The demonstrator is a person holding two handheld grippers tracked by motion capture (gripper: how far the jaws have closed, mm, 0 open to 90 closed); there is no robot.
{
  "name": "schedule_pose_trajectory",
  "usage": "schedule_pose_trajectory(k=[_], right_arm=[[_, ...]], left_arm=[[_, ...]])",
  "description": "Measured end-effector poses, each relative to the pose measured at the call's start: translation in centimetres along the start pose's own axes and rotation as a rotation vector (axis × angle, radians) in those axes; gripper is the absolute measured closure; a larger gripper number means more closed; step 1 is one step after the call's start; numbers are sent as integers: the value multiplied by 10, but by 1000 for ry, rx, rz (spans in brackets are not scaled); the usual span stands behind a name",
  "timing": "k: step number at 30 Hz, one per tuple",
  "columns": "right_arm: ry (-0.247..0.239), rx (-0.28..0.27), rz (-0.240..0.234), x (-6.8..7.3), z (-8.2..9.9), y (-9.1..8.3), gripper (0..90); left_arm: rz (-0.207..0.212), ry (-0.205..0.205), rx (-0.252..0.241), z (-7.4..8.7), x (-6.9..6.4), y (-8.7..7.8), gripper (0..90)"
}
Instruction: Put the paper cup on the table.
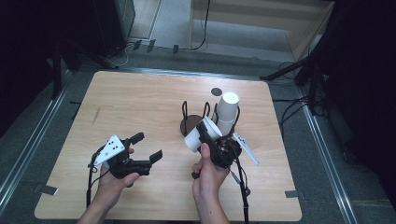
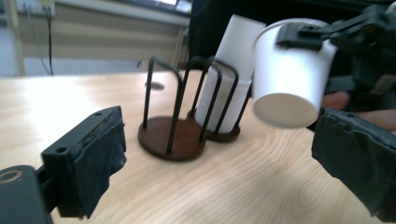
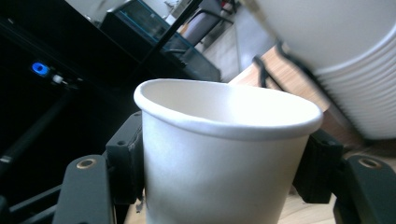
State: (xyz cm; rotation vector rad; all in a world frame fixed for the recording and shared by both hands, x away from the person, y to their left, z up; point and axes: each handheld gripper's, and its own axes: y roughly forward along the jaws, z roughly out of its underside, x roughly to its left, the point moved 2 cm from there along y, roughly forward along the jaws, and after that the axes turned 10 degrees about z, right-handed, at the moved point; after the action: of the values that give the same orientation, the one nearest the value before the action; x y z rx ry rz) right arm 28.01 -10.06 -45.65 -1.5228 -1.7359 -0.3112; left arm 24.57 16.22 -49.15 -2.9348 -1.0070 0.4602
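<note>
Right now the right gripper (image 1: 208, 132) is clamped on a white paper cup (image 1: 201, 135), its 2 jaws pressing the cup's sides just below the rim. The cup hangs tilted above the table (image 1: 140, 107), just in front of a dark wire rack (image 1: 194, 122) with a round base. A stack of white cups (image 1: 226, 112) leans in the rack's right half. The left gripper (image 1: 145, 147) hovers near the table's left front, jaws spread wide and holding nothing.

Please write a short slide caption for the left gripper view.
Right gripper holds a white paper cup beside the wire cup rack.
</note>
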Motion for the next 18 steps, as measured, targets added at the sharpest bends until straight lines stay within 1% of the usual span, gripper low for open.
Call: schedule_pose_trajectory(k=[1,4,6,7,10,12,14,16,17,18], right_arm=[[-21,-8,1,0,-1,-1,322],[-129,-56,15,-2,-3,-4,324],[-204,-89,24,-2,-4,-5,324],[-238,-99,21,-2,-4,-6,323],[-326,-134,15,-3,-3,-9,322],[-367,-143,16,-5,-4,-9,320],[-396,-156,7,-7,-5,-10,318],[-430,-162,10,-8,-5,-10,315],[-456,-167,2,-8,-5,-10,315],[-478,-173,-7,-8,-4,-11,312]], left_arm=[[-7,2,7,1,0,0,23],[-27,13,22,2,0,-2,11],[-41,10,21,2,1,-5,2],[-49,10,22,1,2,-7,0],[-85,3,13,0,3,-12,0],[-103,6,19,1,3,-15,0],[-112,0,30,2,4,-17,0],[-115,1,35,4,5,-21,0],[-116,10,43,5,7,-23,0],[-120,4,50,6,8,-25,0]])
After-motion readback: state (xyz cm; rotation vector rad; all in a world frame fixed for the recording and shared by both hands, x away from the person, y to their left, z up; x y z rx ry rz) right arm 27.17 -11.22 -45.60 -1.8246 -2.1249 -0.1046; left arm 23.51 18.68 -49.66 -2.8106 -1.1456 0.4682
